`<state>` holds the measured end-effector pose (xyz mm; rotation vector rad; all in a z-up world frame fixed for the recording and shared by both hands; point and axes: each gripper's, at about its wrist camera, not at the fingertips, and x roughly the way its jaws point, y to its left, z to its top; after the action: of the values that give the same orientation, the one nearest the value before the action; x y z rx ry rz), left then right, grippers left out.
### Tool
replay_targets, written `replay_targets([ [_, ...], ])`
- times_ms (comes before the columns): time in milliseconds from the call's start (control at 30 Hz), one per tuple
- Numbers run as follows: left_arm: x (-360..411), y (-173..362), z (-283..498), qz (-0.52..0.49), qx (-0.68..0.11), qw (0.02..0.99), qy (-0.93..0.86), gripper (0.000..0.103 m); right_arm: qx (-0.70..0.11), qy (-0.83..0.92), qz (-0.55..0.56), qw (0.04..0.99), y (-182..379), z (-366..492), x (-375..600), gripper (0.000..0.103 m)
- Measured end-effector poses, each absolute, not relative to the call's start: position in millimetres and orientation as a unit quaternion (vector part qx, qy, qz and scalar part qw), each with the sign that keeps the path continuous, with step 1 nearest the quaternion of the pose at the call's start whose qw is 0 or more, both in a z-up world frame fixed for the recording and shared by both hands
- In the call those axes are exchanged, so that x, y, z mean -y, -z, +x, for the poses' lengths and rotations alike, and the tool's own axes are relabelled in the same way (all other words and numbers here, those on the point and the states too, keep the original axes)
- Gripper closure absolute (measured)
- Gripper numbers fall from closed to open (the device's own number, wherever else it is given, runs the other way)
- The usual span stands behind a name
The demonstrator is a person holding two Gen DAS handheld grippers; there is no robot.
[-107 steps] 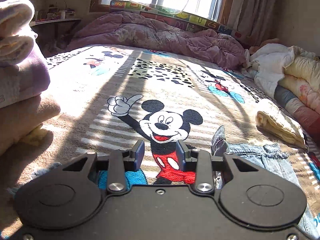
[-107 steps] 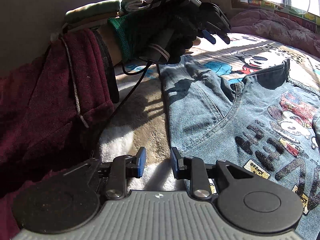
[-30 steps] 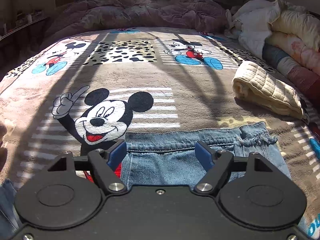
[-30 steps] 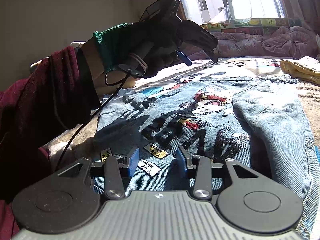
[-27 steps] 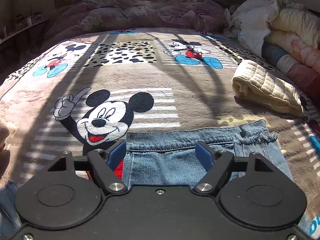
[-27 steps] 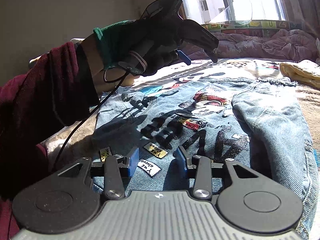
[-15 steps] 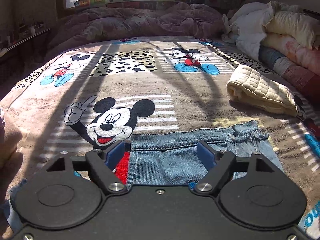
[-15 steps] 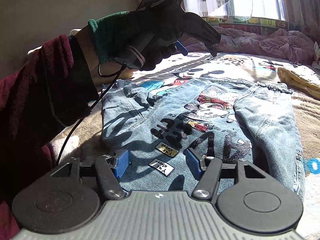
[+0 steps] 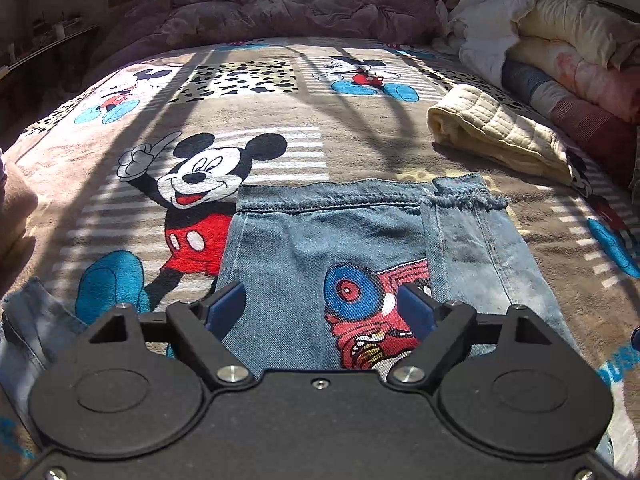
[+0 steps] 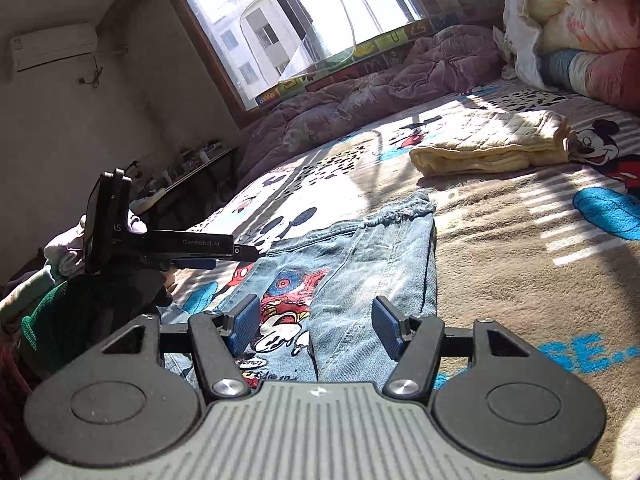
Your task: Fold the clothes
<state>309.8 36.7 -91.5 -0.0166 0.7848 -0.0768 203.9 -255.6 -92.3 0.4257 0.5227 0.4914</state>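
Observation:
A blue denim garment point(image 9: 332, 236) with cartoon patches lies flat on the Mickey Mouse blanket point(image 9: 248, 92), a frayed-cuff sleeve point(image 9: 472, 220) folded along its right side. My left gripper point(image 9: 320, 312) is open and empty, hovering over the garment's middle. My right gripper point(image 10: 314, 324) is open and empty above the garment point(image 10: 352, 248) near its right sleeve. In the right wrist view the left gripper point(image 10: 224, 258) shows to the left, held by a gloved hand.
A folded cream quilted cloth point(image 9: 500, 132) lies just beyond the garment on the right. Rolled bedding point(image 9: 572, 52) is stacked along the right edge. A purple comforter point(image 9: 260, 12) lies under the window. Folded clothes point(image 10: 60, 256) are piled at left.
Both grippers have moved forward over the garment, and the right one has swung right. The right jaws have opened wider. The left gripper has dropped lower over the denim.

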Motion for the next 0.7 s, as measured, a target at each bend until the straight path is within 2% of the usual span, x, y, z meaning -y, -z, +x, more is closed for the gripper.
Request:
replay_targets([
  [233,-29,125,274,-0.070,-0.405,0.910,0.054,0.019,-0.297,-0.196,0.261,0.897,124,277,278,0.040],
  [433,-24,137,281,-0.056,-0.399,0.913,0.057,0.019,-0.322,-0.201,0.254,0.889,133,336,270,0.045],
  [567,-21,142,286,-0.043,-0.399,0.914,0.062,0.011,-0.337,-0.197,0.242,0.888,139,374,265,0.046],
  [700,-21,143,286,-0.036,-0.399,0.914,0.069,0.010,-0.346,-0.185,0.230,0.891,146,403,265,0.050],
])
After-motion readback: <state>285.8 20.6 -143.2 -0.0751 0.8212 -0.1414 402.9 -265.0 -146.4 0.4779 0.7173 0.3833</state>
